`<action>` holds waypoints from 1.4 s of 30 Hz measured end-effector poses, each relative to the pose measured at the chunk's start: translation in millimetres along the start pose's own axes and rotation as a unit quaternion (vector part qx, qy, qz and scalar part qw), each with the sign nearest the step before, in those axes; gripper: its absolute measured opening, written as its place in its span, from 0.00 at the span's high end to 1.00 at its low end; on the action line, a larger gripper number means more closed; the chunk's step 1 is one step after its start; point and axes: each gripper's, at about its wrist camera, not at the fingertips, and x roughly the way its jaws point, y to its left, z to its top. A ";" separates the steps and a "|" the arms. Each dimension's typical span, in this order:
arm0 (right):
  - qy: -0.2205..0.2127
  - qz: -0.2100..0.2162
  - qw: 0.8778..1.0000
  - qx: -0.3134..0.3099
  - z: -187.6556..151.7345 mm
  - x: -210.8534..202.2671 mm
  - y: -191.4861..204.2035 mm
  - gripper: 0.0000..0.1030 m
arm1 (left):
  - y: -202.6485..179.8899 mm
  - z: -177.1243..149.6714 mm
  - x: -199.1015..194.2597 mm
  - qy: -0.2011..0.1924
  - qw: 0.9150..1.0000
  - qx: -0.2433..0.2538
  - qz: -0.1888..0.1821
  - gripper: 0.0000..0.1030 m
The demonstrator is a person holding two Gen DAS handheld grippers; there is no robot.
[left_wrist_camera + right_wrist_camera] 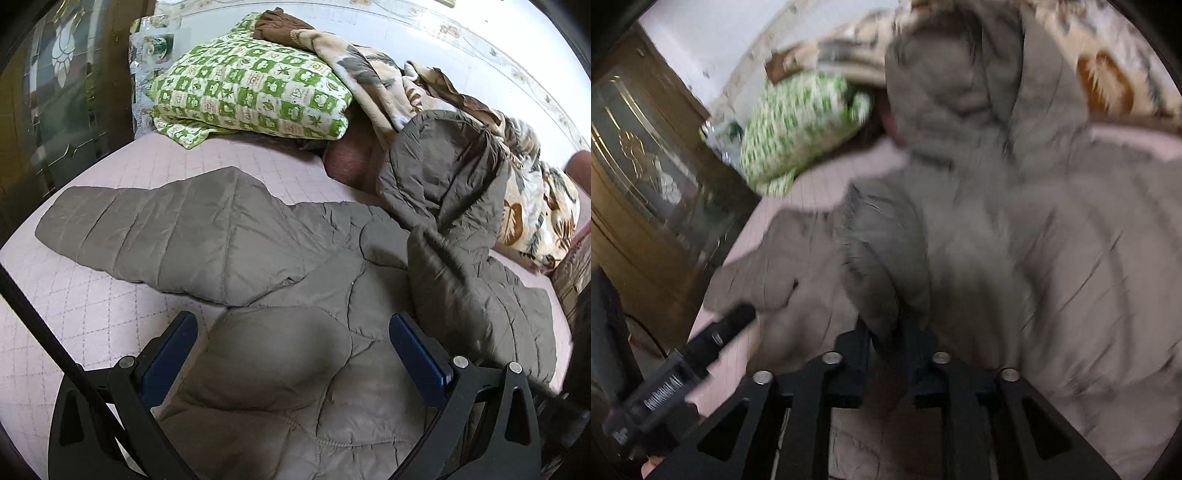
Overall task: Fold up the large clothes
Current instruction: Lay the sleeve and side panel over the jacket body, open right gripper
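Note:
A grey-brown quilted jacket (258, 266) lies spread on a pink quilted bed (85, 306), one sleeve stretched out to the left. My left gripper (293, 332) hovers over the jacket's lower body, jaws wide open, with fabric below them but not pinched. In the blurred right wrist view, my right gripper (886, 338) has its jaws close together on a raised fold of the jacket's other sleeve (882, 258). The hood (953, 85) lies beyond. The left gripper (742, 314) shows at the lower left, over the jacket's edge.
A green-and-white patterned pillow (251, 92) and a leaf-print blanket (535, 206) are heaped along the bed's far side by the white wall. A wooden door with glass panels (55, 92) stands left of the bed. The bed's right edge (561, 295) is near the sleeve.

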 end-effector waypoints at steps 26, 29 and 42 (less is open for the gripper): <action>-0.073 -0.218 0.963 0.142 29.3 -121.9 -191.7 0.61 | -77.7 -12.4 79.1 0.095 0.991 0.089 -0.004 0.00; -0.051 -0.233 0.961 0.139 22.8 -110.1 -196.8 0.61 | -74.0 -14.0 88.9 0.114 0.990 0.081 -0.009 0.00; -0.069 -0.271 0.956 0.087 33.9 -120.0 -161.6 0.61 | -75.6 0.8 45.6 0.017 0.996 0.080 -0.024 0.00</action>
